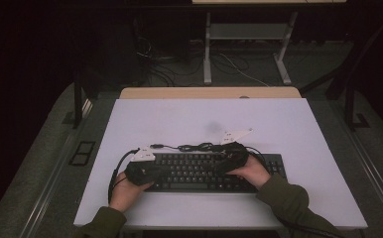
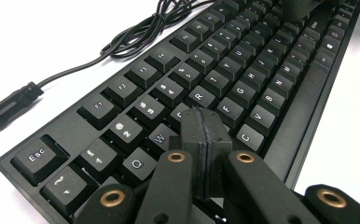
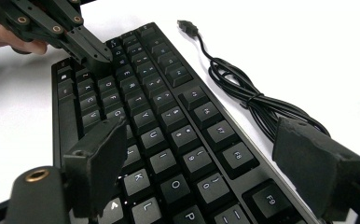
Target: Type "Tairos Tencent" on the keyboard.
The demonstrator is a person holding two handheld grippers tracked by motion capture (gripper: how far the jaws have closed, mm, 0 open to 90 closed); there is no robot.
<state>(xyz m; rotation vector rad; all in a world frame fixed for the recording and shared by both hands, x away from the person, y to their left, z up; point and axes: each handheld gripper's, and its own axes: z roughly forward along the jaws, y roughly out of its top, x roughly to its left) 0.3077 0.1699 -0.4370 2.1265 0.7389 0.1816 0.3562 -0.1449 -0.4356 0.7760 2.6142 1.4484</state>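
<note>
From above my side of the table [image 1: 130, 119], one camera looks forward and down. Each camera on my claws sits close over the keyboard [image 2: 243, 88], which all views share.

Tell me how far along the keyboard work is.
Done: the black keyboard lies flat on the white table, its cable bundled and unplugged. In hand: the left gripper, shut, is at the keys near E and D; the right gripper is open over the right half. Left: cannot tell.
</note>
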